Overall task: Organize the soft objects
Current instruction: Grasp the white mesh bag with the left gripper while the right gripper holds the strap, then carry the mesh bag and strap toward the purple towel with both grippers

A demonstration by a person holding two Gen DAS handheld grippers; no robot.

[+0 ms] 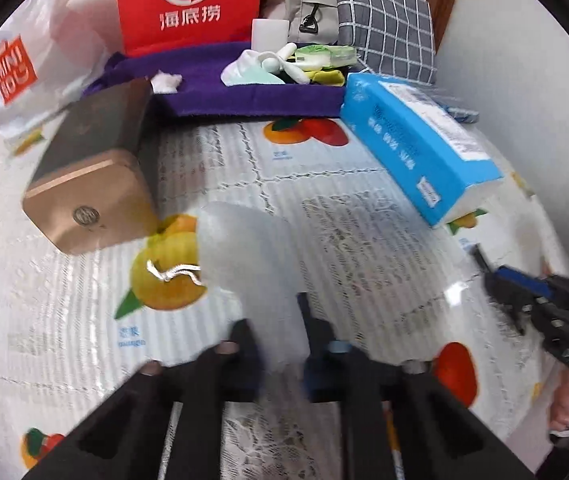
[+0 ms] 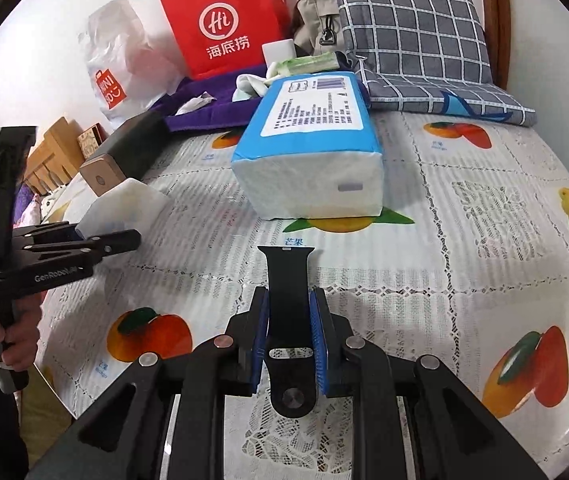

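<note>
Gripped a pale translucent pouch point(image 1: 252, 264) between closed fingers of the left gripper point(image 1: 280, 344), above the fruit-print tablecloth point(image 1: 364, 240). Clamped a black watch strap point(image 2: 287, 304) upright in the right gripper point(image 2: 289, 332), near the blue tissue pack point(image 2: 312, 148).

White wall point(image 2: 44, 32) – fruit-print tablecloth point(image 2: 484, 240)

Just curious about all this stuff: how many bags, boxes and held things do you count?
Bags: 2, red bag and white bag.
Boxes: 1, tan box.
Tissue packs: 1, blue pack.
Held things: 2, strap and sponge.
Total: 6.
</note>
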